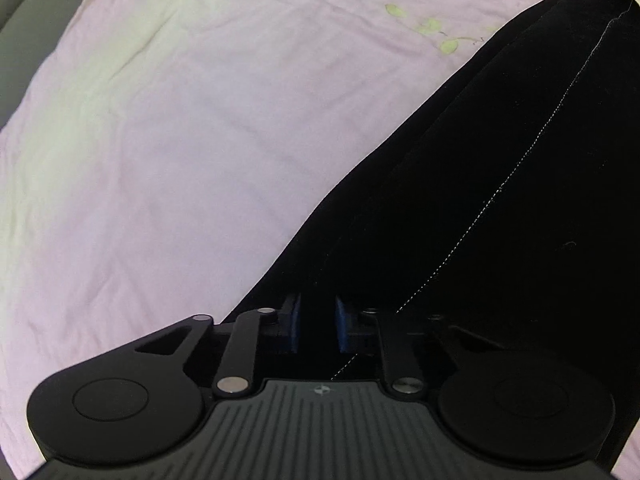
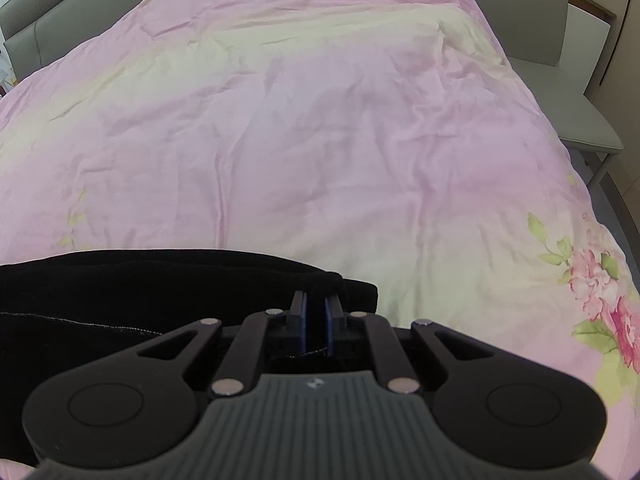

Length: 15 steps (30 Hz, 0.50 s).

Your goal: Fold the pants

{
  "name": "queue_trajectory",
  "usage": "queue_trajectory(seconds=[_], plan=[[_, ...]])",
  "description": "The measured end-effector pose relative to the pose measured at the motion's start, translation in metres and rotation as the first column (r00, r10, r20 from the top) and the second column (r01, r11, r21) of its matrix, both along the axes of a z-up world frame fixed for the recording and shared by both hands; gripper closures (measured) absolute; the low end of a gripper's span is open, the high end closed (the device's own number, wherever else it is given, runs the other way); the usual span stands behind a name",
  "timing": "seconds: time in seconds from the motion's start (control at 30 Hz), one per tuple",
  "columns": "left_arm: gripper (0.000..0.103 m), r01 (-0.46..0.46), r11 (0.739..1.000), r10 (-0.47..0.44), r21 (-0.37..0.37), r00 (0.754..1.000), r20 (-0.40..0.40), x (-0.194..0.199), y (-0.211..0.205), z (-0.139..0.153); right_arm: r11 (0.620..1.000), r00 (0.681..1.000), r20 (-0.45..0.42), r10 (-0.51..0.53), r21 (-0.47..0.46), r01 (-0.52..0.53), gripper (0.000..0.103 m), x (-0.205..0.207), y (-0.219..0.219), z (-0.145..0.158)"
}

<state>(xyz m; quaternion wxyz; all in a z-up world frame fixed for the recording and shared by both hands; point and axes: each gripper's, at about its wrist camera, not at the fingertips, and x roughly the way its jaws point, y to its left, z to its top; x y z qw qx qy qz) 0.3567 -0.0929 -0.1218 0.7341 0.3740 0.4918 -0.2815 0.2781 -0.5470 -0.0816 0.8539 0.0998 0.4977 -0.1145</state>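
Black pants (image 1: 500, 184) with a pale stitched seam lie stretched across a pink bedspread (image 1: 180, 140). In the left wrist view they run from my left gripper (image 1: 318, 320) up to the far right corner. The left gripper's blue pads clamp the near end of the fabric. In the right wrist view the pants (image 2: 120, 292) lie at the lower left, and my right gripper (image 2: 316, 312) is shut on their bunched edge, blue pads nearly together.
The pink bedspread (image 2: 320, 140) with flower print (image 2: 600, 288) covers a wide bed. A grey headboard (image 2: 72, 12) stands at the far left, and a grey chair (image 2: 560, 80) stands beside the bed's right edge.
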Motion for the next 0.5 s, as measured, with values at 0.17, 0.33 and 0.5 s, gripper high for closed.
queue_trajectory(seconds=[0.17, 0.33, 0.5], plan=[[0.096, -0.088, 0.996, 0.092, -0.029, 0.977, 0.192, -0.031, -0.003, 0.016, 0.999, 1.000, 0.009, 0.001, -0.045, -0.001, 0.099, -0.005, 0.010, 0.008], [0.096, -0.140, 0.985, 0.163, -0.102, 0.948, 0.274, -0.022, -0.009, 0.040, 0.998, 0.999, 0.033, -0.014, -0.067, 0.016, 0.100, -0.008, 0.013, 0.018], [0.095, -0.193, 0.976, 0.213, -0.104, 0.946, 0.244, 0.008, -0.017, 0.027, 0.997, 0.997, 0.052, -0.051, -0.055, 0.053, 0.101, 0.003, 0.007, 0.014]])
